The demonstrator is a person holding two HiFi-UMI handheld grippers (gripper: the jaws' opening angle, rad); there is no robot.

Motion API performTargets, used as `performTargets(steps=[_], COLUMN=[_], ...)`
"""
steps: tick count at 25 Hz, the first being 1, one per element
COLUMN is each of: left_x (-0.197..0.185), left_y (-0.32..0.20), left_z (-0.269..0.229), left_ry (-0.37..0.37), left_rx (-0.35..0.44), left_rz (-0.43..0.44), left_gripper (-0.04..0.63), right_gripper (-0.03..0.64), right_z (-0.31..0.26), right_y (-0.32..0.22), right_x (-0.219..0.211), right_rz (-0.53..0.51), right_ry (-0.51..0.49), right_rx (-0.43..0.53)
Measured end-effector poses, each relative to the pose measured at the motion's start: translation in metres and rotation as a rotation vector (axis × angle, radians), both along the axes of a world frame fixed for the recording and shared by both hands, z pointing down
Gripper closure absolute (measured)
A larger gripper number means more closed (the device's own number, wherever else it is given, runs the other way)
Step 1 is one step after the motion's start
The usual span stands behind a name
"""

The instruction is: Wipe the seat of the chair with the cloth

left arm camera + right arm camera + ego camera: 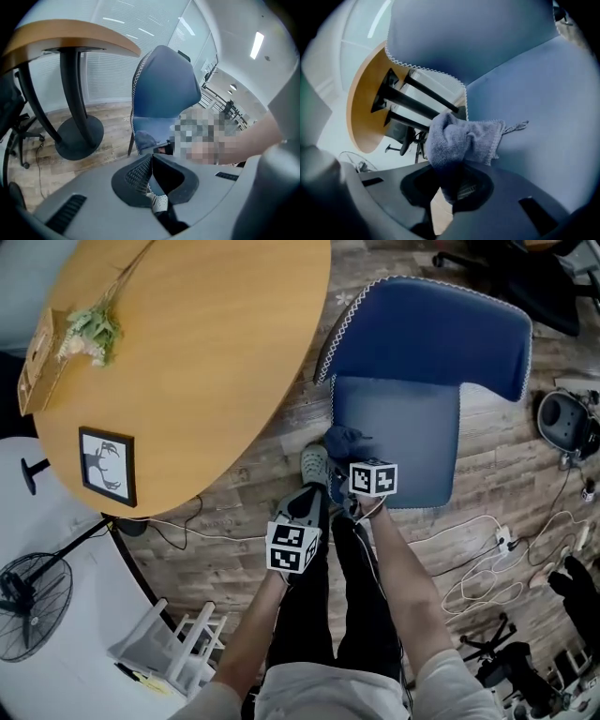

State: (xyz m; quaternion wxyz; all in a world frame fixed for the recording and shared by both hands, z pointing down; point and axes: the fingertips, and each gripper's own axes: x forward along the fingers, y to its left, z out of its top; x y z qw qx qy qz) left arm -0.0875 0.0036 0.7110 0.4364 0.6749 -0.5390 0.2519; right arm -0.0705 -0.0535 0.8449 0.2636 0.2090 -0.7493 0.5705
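Note:
The blue chair stands in front of me, its seat (pixel 403 432) below the backrest (pixel 431 329). A bunched grey-blue cloth (pixel 344 441) rests on the seat's near left corner. My right gripper (pixel 350 458) is shut on this cloth (pixel 461 138), which fills the space between its jaws and presses on the seat (pixel 539 126). My left gripper (pixel 312 491) hangs lower left of the seat, over my legs, shut with nothing held. In the left gripper view the left gripper (pixel 151 159) points at the chair (pixel 161 89), and the cloth (pixel 145 139) shows on the seat edge.
A round wooden table (pixel 206 362) reaches up to the chair's left side; it carries a framed picture (pixel 106 465), dried flowers (pixel 91 329) and a box (pixel 37 357). Its black pedestal (pixel 77 136) stands left of the chair. Cables (pixel 497 563) lie on the floor at right, a fan (pixel 33 601) at lower left.

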Motion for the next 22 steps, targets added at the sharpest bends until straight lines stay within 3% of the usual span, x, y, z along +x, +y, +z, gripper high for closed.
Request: performTargets(steps=[3, 5, 11, 14, 18, 22], left_x=[-0.004, -0.005, 0.005, 0.013, 0.022, 0.031], left_y=[0.008, 0.011, 0.006, 0.004, 0.007, 0.004], left_z=[-0.005, -0.004, 0.002, 0.002, 0.006, 0.005], left_ry=[-0.008, -0.007, -0.008, -0.002, -0.013, -0.016], left_rx=[-0.001, -0.004, -0.003, 0.002, -0.012, -0.012], left_rz=[-0.030, -0.043, 0.006, 0.036, 0.076, 0.101], left_gripper=[0.568, 0.568, 0.568, 0.568, 0.568, 0.568], right_gripper=[0.558, 0.558, 0.558, 0.558, 0.560, 0.558], right_z=[-0.020, -0.022, 0.015, 0.021, 0.020, 0.020], right_y=[0.021, 0.029, 0.009, 0.004, 0.006, 0.002], right_x=[-0.014, -0.013, 0.036, 0.048, 0.046, 0.064], right_rz=[-0.084, -0.110, -0.057, -0.051, -0.117, -0.107], right_ry=[-0.132, -0.143, 0.151, 0.189, 0.287, 0.389], right_rx=[0.001, 0.018, 0.092, 0.100, 0.214, 0.281])
